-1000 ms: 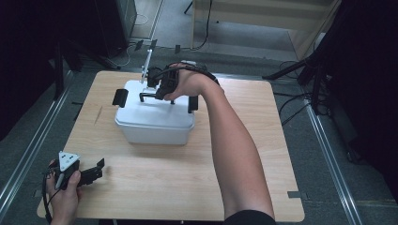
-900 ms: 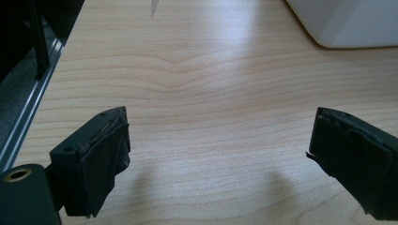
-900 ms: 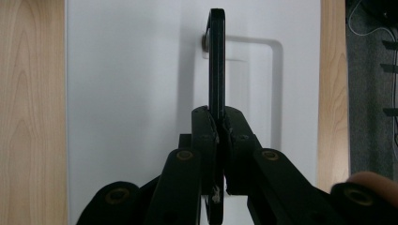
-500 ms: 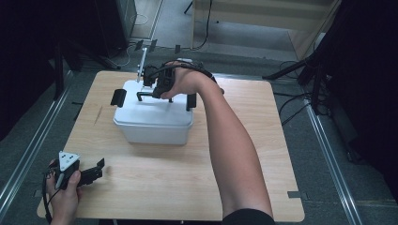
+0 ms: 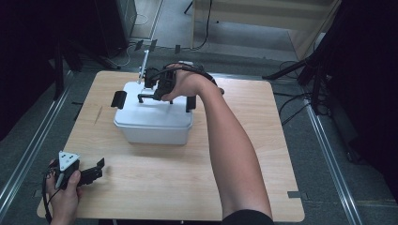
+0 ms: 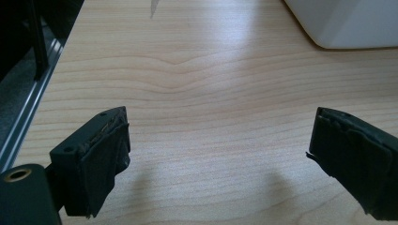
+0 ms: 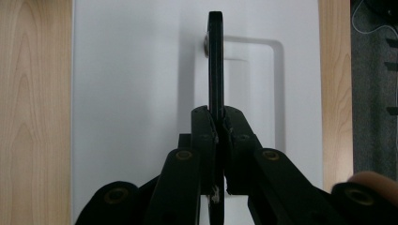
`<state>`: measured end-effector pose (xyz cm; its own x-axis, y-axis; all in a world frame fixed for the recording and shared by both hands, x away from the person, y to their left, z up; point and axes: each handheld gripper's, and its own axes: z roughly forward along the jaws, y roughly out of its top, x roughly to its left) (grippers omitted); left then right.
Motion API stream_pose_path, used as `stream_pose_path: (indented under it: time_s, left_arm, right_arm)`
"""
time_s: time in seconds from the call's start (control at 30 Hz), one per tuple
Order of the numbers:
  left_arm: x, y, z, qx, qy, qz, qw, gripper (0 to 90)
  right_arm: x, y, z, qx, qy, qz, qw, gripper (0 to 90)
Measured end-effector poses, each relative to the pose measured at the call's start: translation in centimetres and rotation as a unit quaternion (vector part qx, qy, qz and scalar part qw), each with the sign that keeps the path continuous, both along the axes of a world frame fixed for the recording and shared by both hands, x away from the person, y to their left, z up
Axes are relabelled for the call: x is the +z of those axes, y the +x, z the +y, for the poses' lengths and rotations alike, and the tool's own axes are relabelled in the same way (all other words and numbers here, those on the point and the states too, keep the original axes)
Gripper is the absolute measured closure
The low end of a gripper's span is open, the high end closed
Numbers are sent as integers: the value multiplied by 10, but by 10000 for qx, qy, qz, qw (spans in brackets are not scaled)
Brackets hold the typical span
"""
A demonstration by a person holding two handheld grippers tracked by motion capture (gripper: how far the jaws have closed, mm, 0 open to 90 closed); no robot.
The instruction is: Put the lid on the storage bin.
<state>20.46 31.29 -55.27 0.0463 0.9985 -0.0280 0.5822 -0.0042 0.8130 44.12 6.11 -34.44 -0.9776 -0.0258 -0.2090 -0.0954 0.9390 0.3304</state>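
High view, near edge first: left gripper (image 5: 96,169) rests low at the table's (image 5: 155,187) near-left corner, held in the left hand (image 5: 63,197), jaws spread wide with nothing between them. Left gripper view confirms: both pads (image 6: 101,154) apart over bare wood, box corner far off at top right.

Mid-table: white box (image 5: 155,124), lid (image 5: 150,110) on, black latches (image 5: 118,99) at both ends. Contents hidden by the lid.

Right arm reaches forward from the bottom edge across the table, wrist bent down over the box. Right gripper (image 5: 155,91) sits on top of the lid, clamped on the black handle (image 5: 145,96). Right gripper view: jaws pinched tight on the thin handle (image 7: 216,65), seen edge-on, standing upright over the lid's recess.

The handle seems raised off the lid, hard to judge from above. Right hand (image 5: 180,84) covers most of its gripper. A thin white rod (image 5: 143,65) rises behind the box.
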Motion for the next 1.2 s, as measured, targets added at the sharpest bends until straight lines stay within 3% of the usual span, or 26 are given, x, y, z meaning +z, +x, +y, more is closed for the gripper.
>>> stream_pose_path:
  time_s: [0.07, 0.27, 0.33, 0.43, 0.53, 0.6, 0.8, 1.2]
  left_arm:
    - [0, 0, 0, -4, 8, 10, 10000, 63]
    - [0, 1, -1, 18, -7, -4, 10000, 63]
    - [0, 1, -1, 12, 8, 14, 10000, 62]
    - [0, 1, -1, 21, 11, 12, 10000, 63]
    - [0, 1, 0, 7, 20, 28, 10000, 62]
    - [0, 1, -1, -5, 40, 37, 10000, 63]
    - [0, 1, -1, -21, 43, 54, 10000, 62]
    - [0, 1, -1, -26, 51, 35, 10000, 62]
  right_arm:
    - [0, -2, -1, 7, 11, 18, 10000, 813]
    - [0, -9, -4, -5, -7, 391, 9992, 516]
    - [3, -12, -6, -14, -82, 245, 9997, 385]
    - [8, -17, -9, -67, -82, 233, 9997, 205]
    - [12, -22, -13, -171, -153, 186, 9996, 120]
    - [14, -25, -18, -44, -202, 213, 9996, 32]
    - [16, -25, -32, -226, -159, 282, 9992, 12]
    - [6, -25, -74, -496, -143, 288, 9983, 0]
